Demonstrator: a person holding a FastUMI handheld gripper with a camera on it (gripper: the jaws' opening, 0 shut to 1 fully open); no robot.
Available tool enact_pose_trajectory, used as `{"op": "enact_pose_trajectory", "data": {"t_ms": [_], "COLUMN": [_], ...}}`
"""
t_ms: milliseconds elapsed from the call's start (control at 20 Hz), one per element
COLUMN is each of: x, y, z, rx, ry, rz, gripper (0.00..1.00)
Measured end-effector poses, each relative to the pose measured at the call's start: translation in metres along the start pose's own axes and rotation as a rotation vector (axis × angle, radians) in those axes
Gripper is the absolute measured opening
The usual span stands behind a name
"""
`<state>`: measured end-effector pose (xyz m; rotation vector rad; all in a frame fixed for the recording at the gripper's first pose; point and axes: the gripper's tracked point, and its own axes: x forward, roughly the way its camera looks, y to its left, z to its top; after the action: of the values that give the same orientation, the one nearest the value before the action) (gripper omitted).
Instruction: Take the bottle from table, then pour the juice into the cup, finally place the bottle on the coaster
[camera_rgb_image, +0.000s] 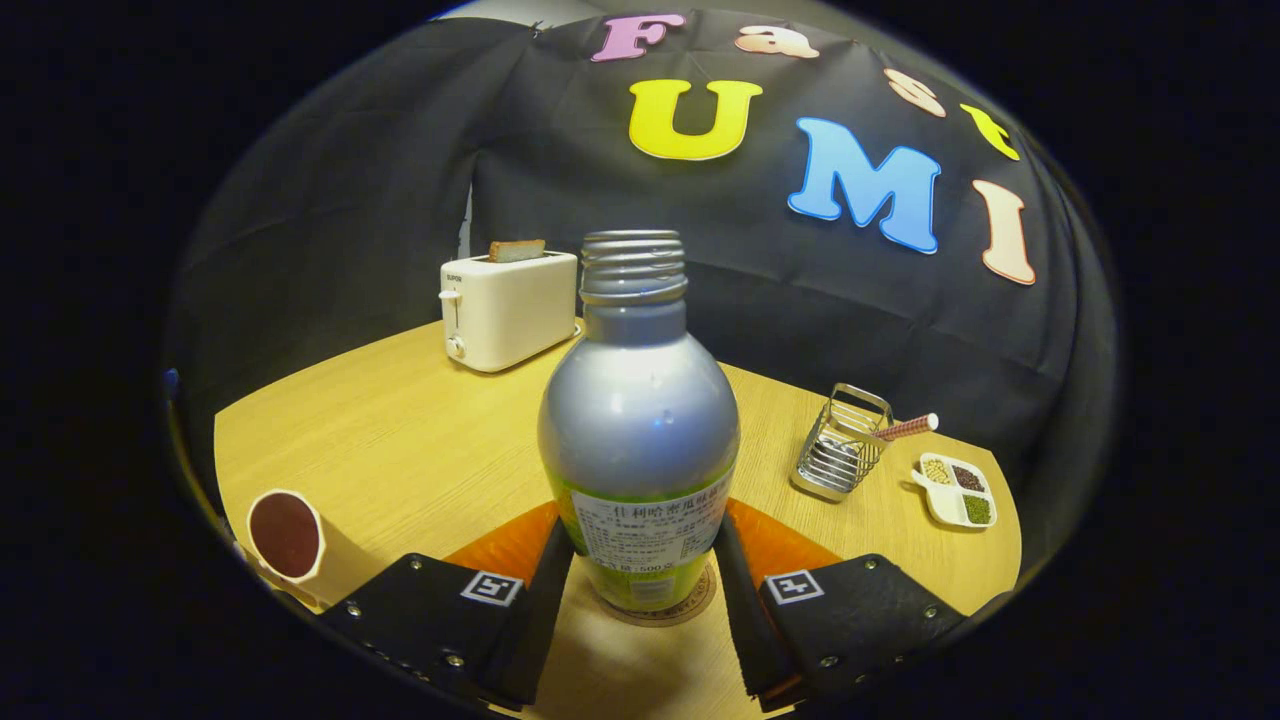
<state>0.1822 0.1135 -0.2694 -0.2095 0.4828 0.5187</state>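
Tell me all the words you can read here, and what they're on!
On the bottle: lines of label print, too small and blurred to read.
On the toaster: a tiny brand mark, too small to read.
On the coaster: faint rim print, unreadable.
On the fingers: square black-and-white tags, no words.
The gripper flanks the bottle; whether it presses, I cannot tell.

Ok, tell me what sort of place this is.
Likely a mock kitchen booth: a white toaster holding bread, a wire utensil rack and a silver juice bottle share a wooden table. Gripper fingers flank the bottle.
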Motion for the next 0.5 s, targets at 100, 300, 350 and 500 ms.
{"op": "enact_pose_trajectory", "data": {"t_ms": [100,300,350,500], "x": [0.007,0.016,0.017,0.02], "y": [-0.007,-0.012,-0.014,-0.019], "z": [-0.003,-0.008,-0.011,-0.02], "rx": [-0.005,0.025,0.031,0.051], "ry": [-0.002,0.002,0.009,0.026], "rz": [-0.019,-0.03,-0.034,-0.05], "gripper": [0.74,0.76,0.76,0.76]}}
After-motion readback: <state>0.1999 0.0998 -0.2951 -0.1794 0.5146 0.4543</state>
